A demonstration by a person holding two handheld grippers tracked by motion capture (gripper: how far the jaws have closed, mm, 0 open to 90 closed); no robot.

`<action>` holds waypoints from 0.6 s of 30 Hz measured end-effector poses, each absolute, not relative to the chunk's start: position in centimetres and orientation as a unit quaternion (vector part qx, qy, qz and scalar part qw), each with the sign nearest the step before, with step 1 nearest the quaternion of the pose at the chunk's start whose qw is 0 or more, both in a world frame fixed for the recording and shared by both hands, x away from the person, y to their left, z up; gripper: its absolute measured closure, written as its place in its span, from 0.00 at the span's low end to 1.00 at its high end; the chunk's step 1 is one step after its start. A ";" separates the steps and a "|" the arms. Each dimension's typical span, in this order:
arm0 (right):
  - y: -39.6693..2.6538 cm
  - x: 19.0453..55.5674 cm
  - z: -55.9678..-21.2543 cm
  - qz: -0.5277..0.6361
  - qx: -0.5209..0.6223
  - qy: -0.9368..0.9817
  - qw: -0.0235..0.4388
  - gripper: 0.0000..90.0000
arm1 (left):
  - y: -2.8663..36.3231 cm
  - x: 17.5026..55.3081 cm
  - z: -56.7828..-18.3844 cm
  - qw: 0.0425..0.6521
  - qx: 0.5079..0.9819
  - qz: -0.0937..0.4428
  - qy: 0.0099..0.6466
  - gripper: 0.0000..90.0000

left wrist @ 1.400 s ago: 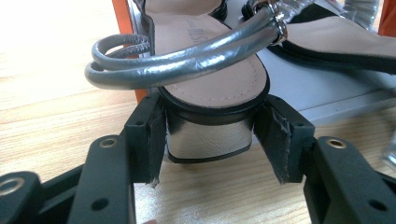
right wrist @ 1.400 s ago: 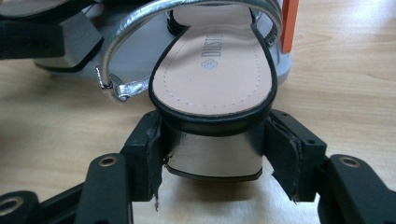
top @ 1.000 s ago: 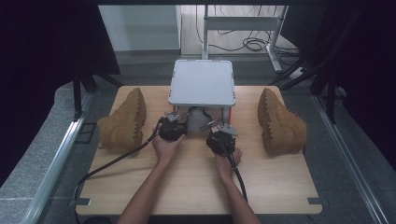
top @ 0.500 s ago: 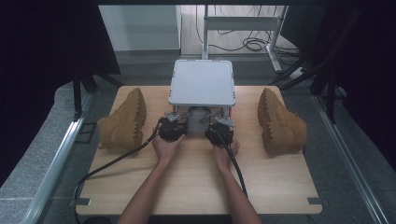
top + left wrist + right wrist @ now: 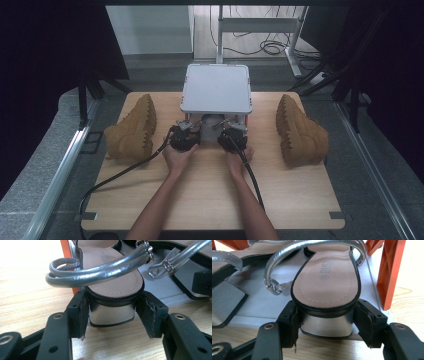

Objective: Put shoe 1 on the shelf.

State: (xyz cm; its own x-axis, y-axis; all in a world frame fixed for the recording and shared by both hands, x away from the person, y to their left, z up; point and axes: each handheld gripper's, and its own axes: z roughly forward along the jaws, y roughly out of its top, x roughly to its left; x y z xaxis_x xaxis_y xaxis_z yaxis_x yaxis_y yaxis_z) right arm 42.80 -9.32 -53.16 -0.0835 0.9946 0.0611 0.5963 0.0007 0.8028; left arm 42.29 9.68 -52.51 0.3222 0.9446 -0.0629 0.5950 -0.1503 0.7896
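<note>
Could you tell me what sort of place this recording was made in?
Probably a lab or data-collection workspace, not a home: a wooden table staged with tan boots and a small shoe rack, dark curtains at the sides, and loose cables on the floor beyond.

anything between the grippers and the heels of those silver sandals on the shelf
Nothing visible. In the left gripper view the block heel of a silver strappy sandal sits directly between the left gripper pads, and the other silver sandal's heel sits likewise in the right gripper; both pairs of pads press its sides.
</note>
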 end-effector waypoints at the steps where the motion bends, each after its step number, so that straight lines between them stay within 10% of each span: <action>1: -9.3 42.8 -53.2 0.350 0.614 0.648 0.285 0.45 | 9.7 42.3 -52.5 0.375 0.722 0.233 0.533 0.50; 18: -10.4 40.4 -52.0 0.369 0.584 0.672 0.267 0.30 | 11.5 40.3 -50.5 0.403 0.725 0.222 0.513 0.34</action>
State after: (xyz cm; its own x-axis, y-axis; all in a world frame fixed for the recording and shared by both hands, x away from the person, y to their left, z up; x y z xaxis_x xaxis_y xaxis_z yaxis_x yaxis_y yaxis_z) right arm 40.45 -10.35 -51.95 -0.1747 0.9820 0.0716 0.5882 0.0458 0.8074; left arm 40.35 11.48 -50.49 0.3759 0.9222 -0.0908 0.5639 -0.1499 0.8121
